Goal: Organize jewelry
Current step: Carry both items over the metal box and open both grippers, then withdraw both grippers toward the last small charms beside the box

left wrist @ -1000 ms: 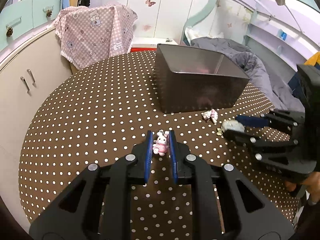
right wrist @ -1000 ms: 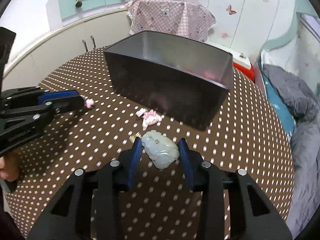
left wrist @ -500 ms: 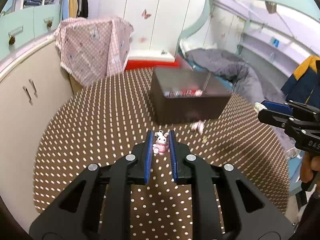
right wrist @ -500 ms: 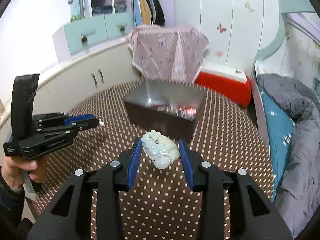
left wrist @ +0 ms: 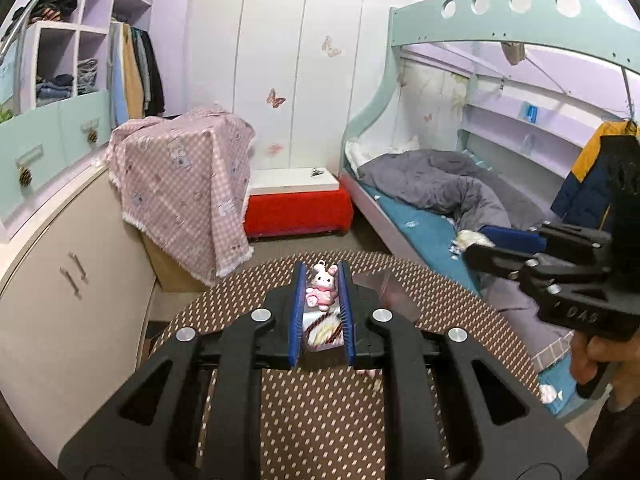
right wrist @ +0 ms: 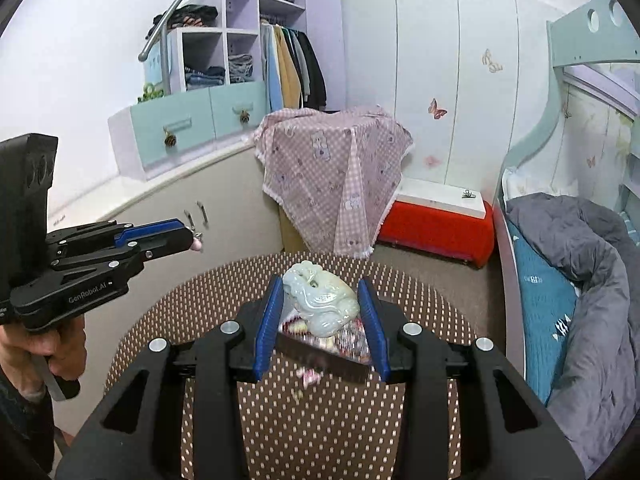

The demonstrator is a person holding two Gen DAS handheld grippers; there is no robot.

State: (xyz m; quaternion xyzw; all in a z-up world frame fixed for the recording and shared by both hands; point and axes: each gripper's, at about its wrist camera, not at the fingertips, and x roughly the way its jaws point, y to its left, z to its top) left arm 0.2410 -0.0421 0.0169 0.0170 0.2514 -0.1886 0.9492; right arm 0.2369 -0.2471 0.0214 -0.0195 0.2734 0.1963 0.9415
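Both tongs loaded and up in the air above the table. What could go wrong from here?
1. The left tongs pinch the small pink bunny charm only near the tips; it may slip out.
2. The pale jade carving in the right tongs is rounded and smooth, so it could twist loose and chip.
3. The dark box sits far below and mostly hidden behind the tongs, so a drop may miss it.

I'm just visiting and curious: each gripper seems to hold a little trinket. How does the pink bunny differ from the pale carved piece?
The bunny charm is pink and white; the carved stone is pale green. The bunny charm is small, so the left gripper is nearly shut on it; the bulkier carved stone keeps the right gripper wider. Both are pinched between blue fingers, above the dotted table.
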